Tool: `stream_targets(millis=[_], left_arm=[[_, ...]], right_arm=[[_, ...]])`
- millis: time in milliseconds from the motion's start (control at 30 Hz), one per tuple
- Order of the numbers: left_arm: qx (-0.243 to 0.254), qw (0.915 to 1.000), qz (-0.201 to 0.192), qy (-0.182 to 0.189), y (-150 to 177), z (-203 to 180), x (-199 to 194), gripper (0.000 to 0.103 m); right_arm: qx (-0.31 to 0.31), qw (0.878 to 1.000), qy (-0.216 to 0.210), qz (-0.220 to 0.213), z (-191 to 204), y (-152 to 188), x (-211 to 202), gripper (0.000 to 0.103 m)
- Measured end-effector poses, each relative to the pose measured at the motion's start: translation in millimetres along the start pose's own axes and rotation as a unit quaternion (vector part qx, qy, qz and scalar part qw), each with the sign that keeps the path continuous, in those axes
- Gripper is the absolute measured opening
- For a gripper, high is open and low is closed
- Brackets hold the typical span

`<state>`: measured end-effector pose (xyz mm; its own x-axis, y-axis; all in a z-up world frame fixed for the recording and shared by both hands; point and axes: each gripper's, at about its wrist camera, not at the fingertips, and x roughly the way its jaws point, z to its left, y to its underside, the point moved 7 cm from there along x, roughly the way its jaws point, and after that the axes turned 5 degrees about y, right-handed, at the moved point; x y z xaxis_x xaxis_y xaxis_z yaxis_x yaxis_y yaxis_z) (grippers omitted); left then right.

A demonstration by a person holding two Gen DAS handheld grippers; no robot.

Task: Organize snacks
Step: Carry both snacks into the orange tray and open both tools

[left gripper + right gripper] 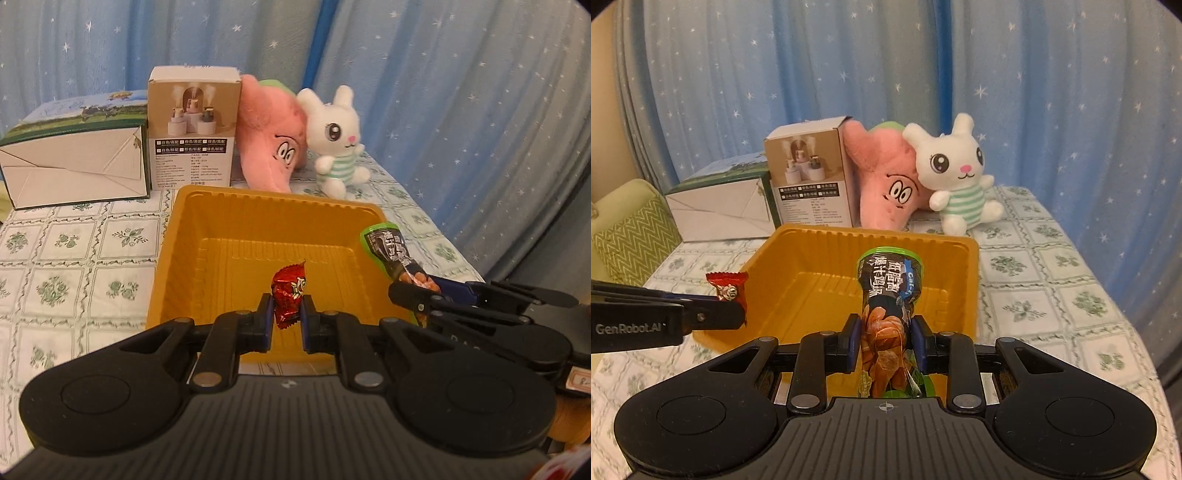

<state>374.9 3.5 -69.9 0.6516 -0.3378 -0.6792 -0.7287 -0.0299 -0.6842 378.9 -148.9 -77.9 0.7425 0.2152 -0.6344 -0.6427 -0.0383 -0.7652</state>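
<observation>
While both snacks hang over the tray (207, 236), my left hand-held gripper (287, 317) clamps the red candy (290, 299); the right hand-held gripper (885, 341) clamps the green packet (888, 295). Next: part jaws, drop both.

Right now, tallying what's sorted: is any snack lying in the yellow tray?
No, the yellow tray is bare inside; both snacks are gripped above it.

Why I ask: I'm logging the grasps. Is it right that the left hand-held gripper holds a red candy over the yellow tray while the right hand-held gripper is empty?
Not quite: the right hand-held gripper is not empty. The right wrist view shows it shut on a dark snack packet. The left hand-held gripper does hold the red candy over the yellow tray.
</observation>
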Motion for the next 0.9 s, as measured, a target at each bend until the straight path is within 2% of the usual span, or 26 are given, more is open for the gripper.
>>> stream_targets(millis=[200,400,467,500,800,900], left_arm=[[-0.032,0.9993,0.020,-0.003,-1,23,30,0.013],[-0.049,0.9984,0.029,-0.001,3,34,45,0.013],[-0.053,0.9981,0.031,-0.005,5,37,49,0.020],[-0.055,0.9980,0.032,-0.003,6,38,50,0.026],[-0.056,0.9983,0.015,-0.007,9,46,36,0.030],[-0.049,0.9988,0.008,-0.007,8,44,30,0.034]], right_arm=[[0.009,1.000,-0.003,0.016,-1,-9,24,0.029],[0.015,0.999,-0.005,0.031,-1,-3,38,0.029],[0.016,0.999,-0.006,0.034,0,0,41,0.029],[0.017,0.999,-0.006,0.035,-1,1,42,0.029],[0.024,0.999,-0.007,0.039,-1,5,47,0.029],[0.024,0.999,-0.008,0.038,0,3,47,0.029]])
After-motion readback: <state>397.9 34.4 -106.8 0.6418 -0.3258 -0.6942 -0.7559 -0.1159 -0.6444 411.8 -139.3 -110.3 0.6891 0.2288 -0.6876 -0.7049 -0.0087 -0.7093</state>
